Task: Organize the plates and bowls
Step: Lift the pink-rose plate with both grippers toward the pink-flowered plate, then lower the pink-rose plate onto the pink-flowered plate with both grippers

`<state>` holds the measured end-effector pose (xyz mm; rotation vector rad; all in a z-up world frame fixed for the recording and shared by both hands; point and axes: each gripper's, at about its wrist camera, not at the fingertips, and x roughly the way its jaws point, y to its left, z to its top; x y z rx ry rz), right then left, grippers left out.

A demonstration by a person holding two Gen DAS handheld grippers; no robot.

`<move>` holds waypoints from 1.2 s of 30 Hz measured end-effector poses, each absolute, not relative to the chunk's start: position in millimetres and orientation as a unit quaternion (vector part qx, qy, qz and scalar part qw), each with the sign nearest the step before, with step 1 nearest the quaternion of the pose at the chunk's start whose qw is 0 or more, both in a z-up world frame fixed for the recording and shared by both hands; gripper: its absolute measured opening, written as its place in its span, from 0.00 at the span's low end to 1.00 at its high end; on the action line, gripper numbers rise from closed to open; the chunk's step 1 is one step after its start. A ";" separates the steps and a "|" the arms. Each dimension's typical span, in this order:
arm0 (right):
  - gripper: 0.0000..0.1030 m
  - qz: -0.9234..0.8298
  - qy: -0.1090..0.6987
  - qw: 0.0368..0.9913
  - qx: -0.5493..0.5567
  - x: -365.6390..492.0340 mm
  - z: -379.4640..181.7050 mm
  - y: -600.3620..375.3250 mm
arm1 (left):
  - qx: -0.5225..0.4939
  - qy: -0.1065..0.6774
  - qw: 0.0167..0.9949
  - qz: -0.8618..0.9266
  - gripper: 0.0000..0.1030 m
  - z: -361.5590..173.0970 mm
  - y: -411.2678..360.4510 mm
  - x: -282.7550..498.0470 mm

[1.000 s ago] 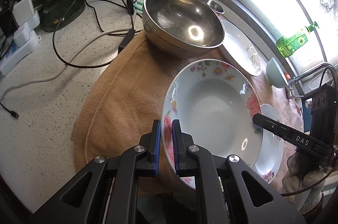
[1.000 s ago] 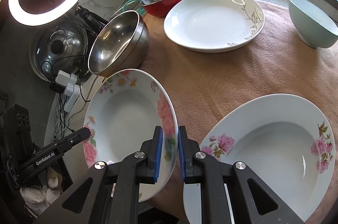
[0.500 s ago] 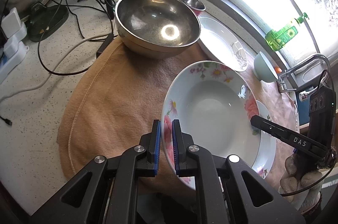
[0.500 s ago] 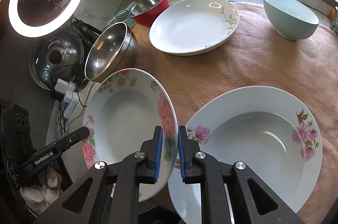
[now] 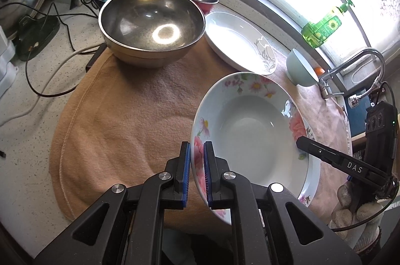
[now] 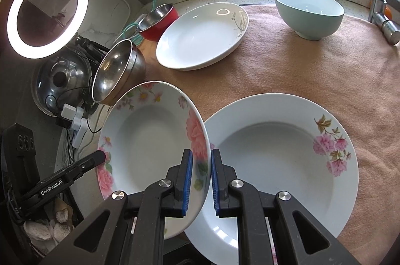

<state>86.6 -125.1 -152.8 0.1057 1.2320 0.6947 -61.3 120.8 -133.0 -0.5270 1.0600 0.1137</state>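
Both grippers have carried the rose-patterned plate (image 6: 150,147) across the towel (image 5: 130,120), so that in the right wrist view its rim now overlaps the second floral plate (image 6: 282,157) lying flat on the towel, where earlier a strip of cloth showed between them. The left gripper (image 5: 197,165) is clamped on the near rim of the rose-patterned plate, blue pads on either face, and the right gripper (image 6: 201,175) is clamped on the opposite rim; the plate hangs tilted, clear of the towel. Behind it on the towel stand the large steel bowl (image 5: 152,25), the white plate with a grey leaf print (image 6: 202,36) and the pale green bowl (image 6: 308,12). A small red-sided steel bowl (image 6: 157,20) sits on the counter (image 5: 27,115) near the corner
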 end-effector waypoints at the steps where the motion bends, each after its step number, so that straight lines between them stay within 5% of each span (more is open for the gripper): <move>1: 0.13 0.317 0.566 0.760 0.050 86.8 -152.7 -128.0 | -0.247 0.500 0.829 0.051 0.08 -132.9 119.1 -60.1; 36: 0.13 0.244 0.569 0.780 0.094 82.3 -159.0 -215.3 | -0.212 0.527 0.823 -0.023 0.08 -140.5 51.8 -27.3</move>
